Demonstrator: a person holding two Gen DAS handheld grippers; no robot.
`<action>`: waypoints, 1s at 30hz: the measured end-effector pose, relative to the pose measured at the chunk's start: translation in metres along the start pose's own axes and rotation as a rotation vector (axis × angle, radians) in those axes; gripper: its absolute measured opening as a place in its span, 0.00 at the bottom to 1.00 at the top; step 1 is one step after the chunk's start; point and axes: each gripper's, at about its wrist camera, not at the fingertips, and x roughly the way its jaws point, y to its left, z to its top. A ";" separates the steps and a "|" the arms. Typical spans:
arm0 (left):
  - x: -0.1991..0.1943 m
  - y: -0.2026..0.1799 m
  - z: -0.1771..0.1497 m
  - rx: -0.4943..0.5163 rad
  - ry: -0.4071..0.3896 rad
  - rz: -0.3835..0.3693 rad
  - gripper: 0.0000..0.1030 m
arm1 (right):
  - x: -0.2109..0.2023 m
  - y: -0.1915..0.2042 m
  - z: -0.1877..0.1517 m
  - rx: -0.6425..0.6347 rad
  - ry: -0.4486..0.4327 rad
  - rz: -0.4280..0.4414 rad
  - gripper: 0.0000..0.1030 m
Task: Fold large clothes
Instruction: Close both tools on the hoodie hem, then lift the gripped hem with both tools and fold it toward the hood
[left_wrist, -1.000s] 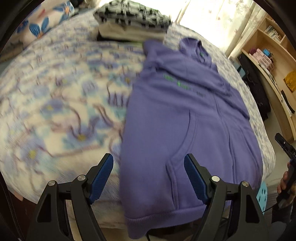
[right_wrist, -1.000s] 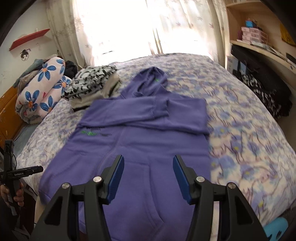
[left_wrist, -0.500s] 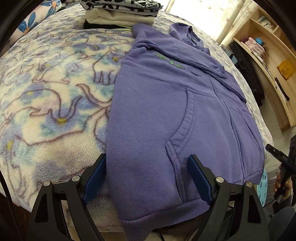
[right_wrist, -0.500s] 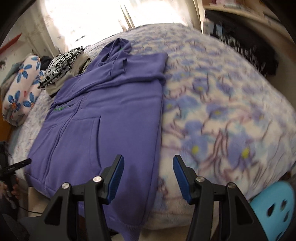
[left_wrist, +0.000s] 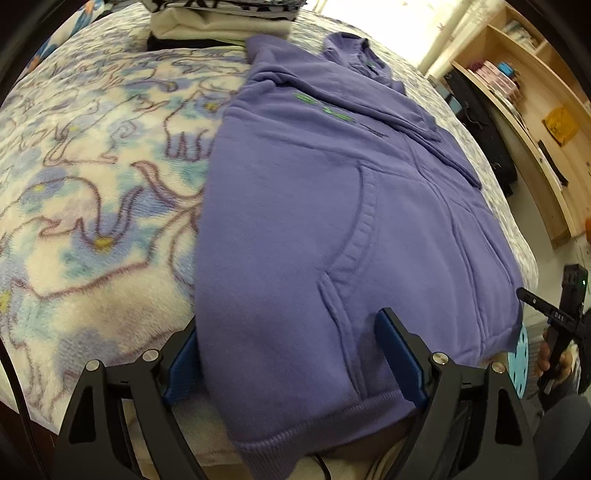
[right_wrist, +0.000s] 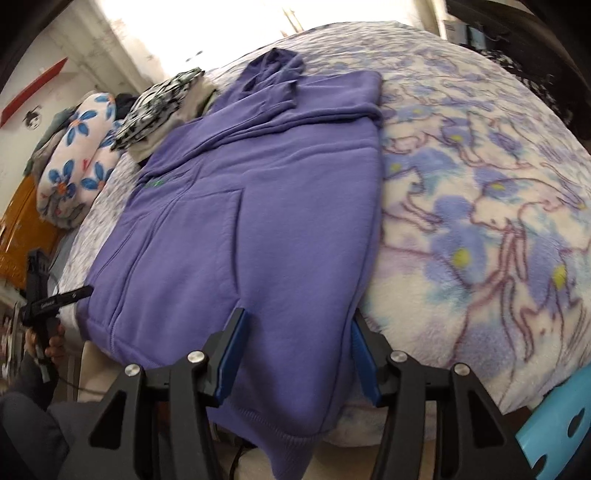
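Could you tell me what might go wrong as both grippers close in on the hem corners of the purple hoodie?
1. The left gripper and right gripper are open astride the hem of the purple hoodie; closing could also pinch the fleece blanket beneath.
2. The sleeves already lie folded across the chest; an uneven lift may undo them.
3. The hem overhangs the bed edge, so the hoodie might slide off.

Hoodie (left_wrist: 332, 221) lies on bed (left_wrist: 92, 184), folded stack (left_wrist: 221, 22) behind it.
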 end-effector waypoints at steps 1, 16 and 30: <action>0.000 -0.002 -0.001 0.012 0.003 0.001 0.82 | -0.001 0.001 -0.002 -0.012 0.011 0.014 0.52; 0.009 -0.016 -0.003 0.066 0.014 0.040 0.76 | 0.010 0.021 -0.005 -0.089 0.035 0.032 0.20; 0.003 -0.042 0.004 0.051 0.025 0.047 0.12 | 0.003 0.032 0.002 -0.080 0.007 0.017 0.11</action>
